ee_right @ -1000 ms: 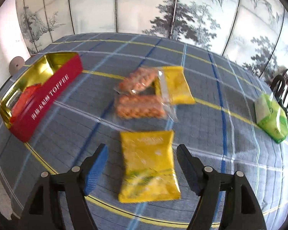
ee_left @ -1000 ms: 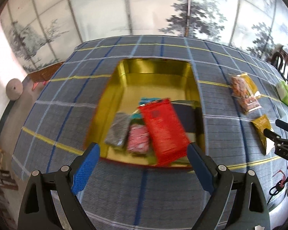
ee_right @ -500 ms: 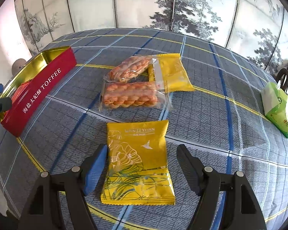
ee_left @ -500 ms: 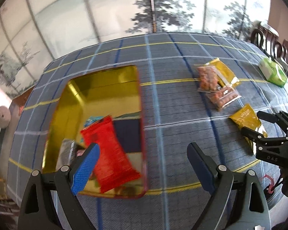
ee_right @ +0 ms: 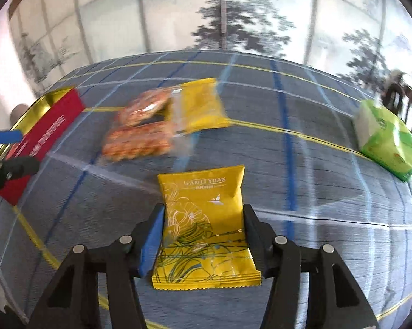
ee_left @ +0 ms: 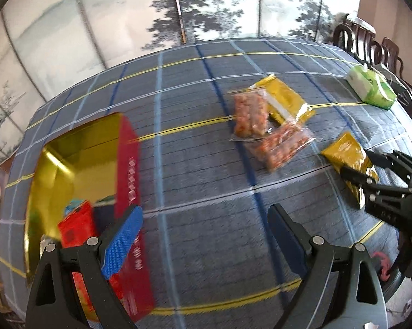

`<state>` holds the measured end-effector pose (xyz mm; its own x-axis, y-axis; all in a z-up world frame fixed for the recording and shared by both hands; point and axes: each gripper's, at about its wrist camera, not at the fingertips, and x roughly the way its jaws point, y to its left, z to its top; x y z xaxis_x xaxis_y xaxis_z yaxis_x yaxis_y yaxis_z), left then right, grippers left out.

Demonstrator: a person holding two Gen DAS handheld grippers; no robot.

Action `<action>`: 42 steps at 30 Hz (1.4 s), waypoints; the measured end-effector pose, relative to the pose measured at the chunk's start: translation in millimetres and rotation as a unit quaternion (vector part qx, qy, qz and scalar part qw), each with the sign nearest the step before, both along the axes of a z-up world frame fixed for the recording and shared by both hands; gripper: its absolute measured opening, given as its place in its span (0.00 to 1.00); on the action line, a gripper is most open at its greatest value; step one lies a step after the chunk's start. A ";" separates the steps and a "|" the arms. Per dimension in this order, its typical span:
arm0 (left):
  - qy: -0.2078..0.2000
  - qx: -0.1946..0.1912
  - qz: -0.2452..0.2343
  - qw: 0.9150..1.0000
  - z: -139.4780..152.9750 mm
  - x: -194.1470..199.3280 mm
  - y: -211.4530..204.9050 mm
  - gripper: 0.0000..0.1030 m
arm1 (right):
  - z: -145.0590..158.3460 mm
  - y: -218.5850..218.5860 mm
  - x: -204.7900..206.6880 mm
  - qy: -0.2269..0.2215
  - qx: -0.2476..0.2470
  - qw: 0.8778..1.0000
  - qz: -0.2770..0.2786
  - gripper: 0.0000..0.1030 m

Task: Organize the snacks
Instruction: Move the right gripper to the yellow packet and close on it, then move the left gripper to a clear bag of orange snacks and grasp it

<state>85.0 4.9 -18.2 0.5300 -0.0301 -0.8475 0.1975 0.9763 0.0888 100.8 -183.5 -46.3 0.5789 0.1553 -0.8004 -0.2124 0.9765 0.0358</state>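
Observation:
A yellow snack packet (ee_right: pixel 203 219) lies flat on the blue plaid tablecloth. My right gripper (ee_right: pixel 203 233) straddles it, and its jaws are closing, with the pads at the packet's two side edges and the packet undeformed. The left wrist view shows the same right gripper (ee_left: pixel 357 161) over that packet (ee_left: pixel 346 150). My left gripper (ee_left: pixel 204 211) is open above bare cloth, just right of the red tin (ee_left: pixel 129 170) with a gold inside. In the tin lies a red packet (ee_left: pixel 77 227) among others. The tin (ee_right: pixel 52 126) sits far left in the right wrist view.
Two clear packets of orange twists (ee_left: pixel 250 115) (ee_left: pixel 282 148) and a second yellow packet (ee_left: pixel 288 101) lie mid-table. A green tissue pack (ee_right: pixel 387 139) sits far right near dark wooden chairs (ee_left: pixel 370 46). A painted screen stands behind the table.
My left gripper swung right, from over the tin to the cloth beside it. My right gripper moved forward over the yellow packet and its jaws narrowed to the packet's edges.

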 end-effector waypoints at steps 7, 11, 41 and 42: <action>0.007 -0.014 -0.050 0.999 -10.2 17.9 -24.3 0.88 | -3.0 -41.1 16.5 -0.007 -0.006 0.998 -0.057 0.55; 0.022 -0.036 -0.079 0.996 -17.5 30.8 -34.5 0.88 | -4.3 -57.4 21.8 -0.006 -0.002 0.997 -0.081 0.55; 0.067 -0.042 -0.125 0.989 -44.2 77.3 -76.1 0.88 | -6.0 -64.5 27.9 -0.004 0.012 0.996 -0.089 0.57; 0.060 -0.038 -0.123 0.990 -44.4 75.5 -76.8 0.85 | -6.1 -64.3 28.0 -0.004 0.012 0.996 -0.089 0.57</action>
